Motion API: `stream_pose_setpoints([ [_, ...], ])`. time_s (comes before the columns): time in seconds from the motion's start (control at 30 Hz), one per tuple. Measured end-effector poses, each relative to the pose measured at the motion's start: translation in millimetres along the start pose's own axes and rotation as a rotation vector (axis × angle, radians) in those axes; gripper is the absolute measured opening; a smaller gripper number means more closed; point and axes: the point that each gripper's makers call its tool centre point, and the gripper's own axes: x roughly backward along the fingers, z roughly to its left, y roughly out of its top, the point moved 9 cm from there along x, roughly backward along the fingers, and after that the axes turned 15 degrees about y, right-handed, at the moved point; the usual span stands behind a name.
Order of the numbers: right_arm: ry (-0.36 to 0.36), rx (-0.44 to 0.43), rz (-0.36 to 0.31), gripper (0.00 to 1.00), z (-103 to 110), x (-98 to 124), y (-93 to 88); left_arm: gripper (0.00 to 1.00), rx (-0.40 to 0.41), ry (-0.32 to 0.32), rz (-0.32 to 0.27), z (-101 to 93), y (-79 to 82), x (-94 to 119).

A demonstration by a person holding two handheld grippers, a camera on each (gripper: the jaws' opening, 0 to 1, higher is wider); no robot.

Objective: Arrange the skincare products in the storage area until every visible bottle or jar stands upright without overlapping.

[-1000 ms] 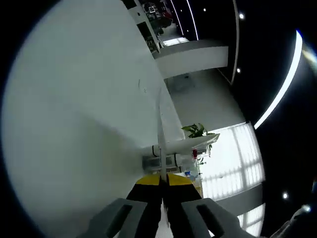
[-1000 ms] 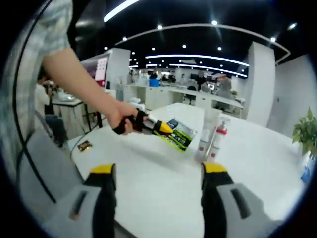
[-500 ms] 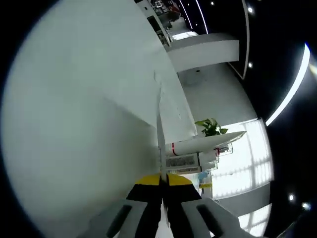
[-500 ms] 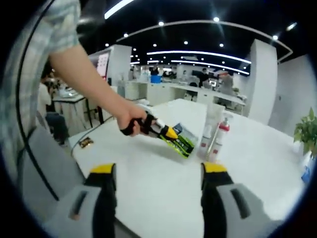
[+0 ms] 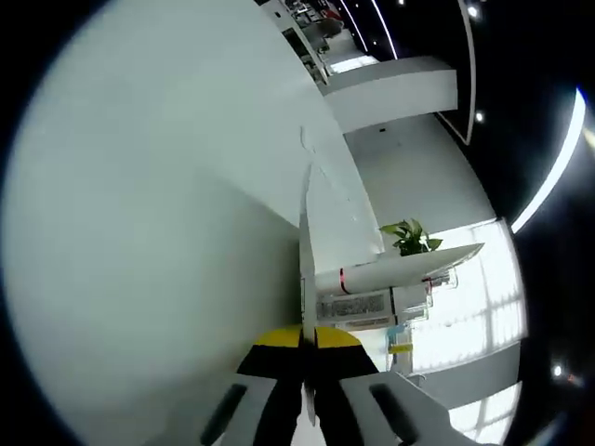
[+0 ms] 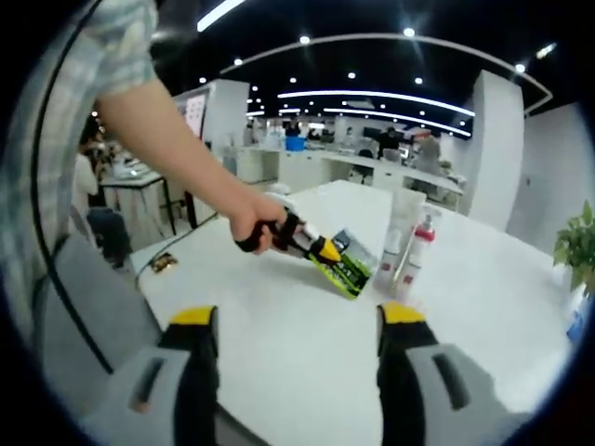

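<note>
In the right gripper view, a hand holds my left gripper [image 6: 321, 249], shut on a flat green-and-black sachet [image 6: 348, 269] that hangs tilted just above the white table [image 6: 279, 321]. Right beside the sachet a white tube [image 6: 394, 243] and a bottle with a red pump [image 6: 416, 253] stand upright. My right gripper [image 6: 297, 367] is open and empty, near the table's front. In the rolled left gripper view, my left gripper [image 5: 307, 339] pinches the sachet [image 5: 304, 251], seen edge-on as a thin strip. The tube [image 5: 395, 268] and a labelled bottle [image 5: 358, 305] sit close behind it.
A small dark item [image 6: 165, 263] lies near the table's left edge, with a cable beside it. A potted plant [image 6: 578, 243] stands at the far right, also visible as the plant [image 5: 410, 238]. The person's bare arm [image 6: 177, 149] reaches across from the left. Desks and counters fill the room behind.
The left gripper has carried the sachet down and to the right, closer to the tube and the pump bottle. The right gripper has stayed open and almost still.
</note>
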Motion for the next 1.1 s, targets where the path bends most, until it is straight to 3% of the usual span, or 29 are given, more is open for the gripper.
stream_pose_setpoints([
  [0.53, 0.004, 0.006, 0.010, 0.66, 0.8, -0.6, -1.6, 0.10, -0.024, 0.154, 0.016, 5.8, -1.2, -3.6],
  [0.63, 0.010, 0.006, 0.017, 0.66, 1.3, -1.3, -1.9, 0.16, -0.017, 0.144, 0.017, 0.9, -0.6, -2.2],
  [0.87, 0.014, 0.012, 0.021, 0.65, 2.0, -1.9, -2.1, 0.26, -0.124, 0.204, 0.027, -11.6, 0.1, 4.1],
  [1.0, 0.015, 0.014, 0.023, 0.65, 2.0, -2.1, -2.1, 0.34, -0.196, 0.237, 0.001, -16.9, 0.5, 6.5],
  [1.1, 0.017, 0.016, 0.025, 0.65, 2.2, -2.2, -2.3, 0.43, -0.298, 0.284, -0.019, -19.2, 1.0, 7.0],
])
